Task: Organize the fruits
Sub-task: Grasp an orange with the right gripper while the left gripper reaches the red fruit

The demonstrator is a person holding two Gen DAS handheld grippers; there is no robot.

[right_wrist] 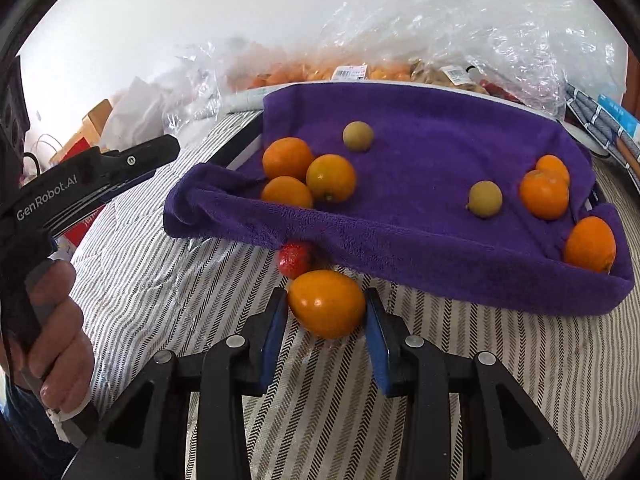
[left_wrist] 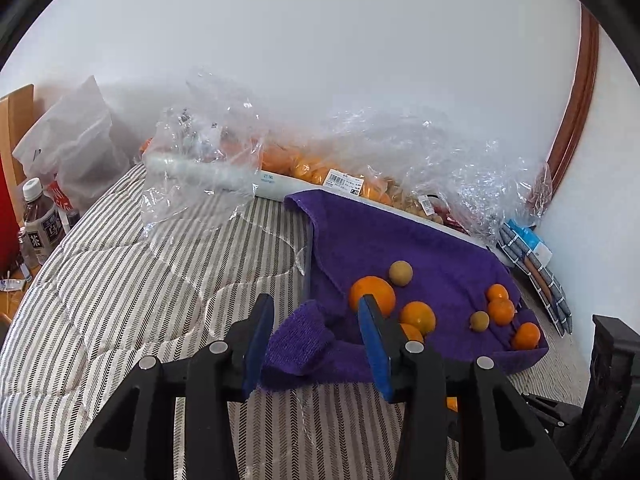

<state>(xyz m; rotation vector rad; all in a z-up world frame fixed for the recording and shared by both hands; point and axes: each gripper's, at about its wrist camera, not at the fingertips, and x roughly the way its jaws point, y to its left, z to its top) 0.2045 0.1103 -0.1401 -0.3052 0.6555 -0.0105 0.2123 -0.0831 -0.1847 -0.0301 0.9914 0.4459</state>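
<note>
A purple towel (right_wrist: 420,152) lines a tray and holds several oranges (right_wrist: 330,178) and two tan round fruits (right_wrist: 485,198). My right gripper (right_wrist: 326,300) is shut on an orange (right_wrist: 326,303), held just above the striped cloth in front of the towel. A red strawberry (right_wrist: 295,260) lies right behind that orange at the towel's edge. My left gripper (left_wrist: 316,312) is open and empty, above the towel's near left corner (left_wrist: 300,340); it also shows at the left of the right wrist view (right_wrist: 160,154). The towel's oranges (left_wrist: 372,294) lie just past its right finger.
A striped cloth (left_wrist: 120,280) covers the surface. Clear plastic bags (left_wrist: 360,152) with packed fruit lie along the wall behind the tray. Bottles (left_wrist: 38,220) and white bags stand at the far left. A blue-and-grey item (left_wrist: 532,256) lies at the right by the wall.
</note>
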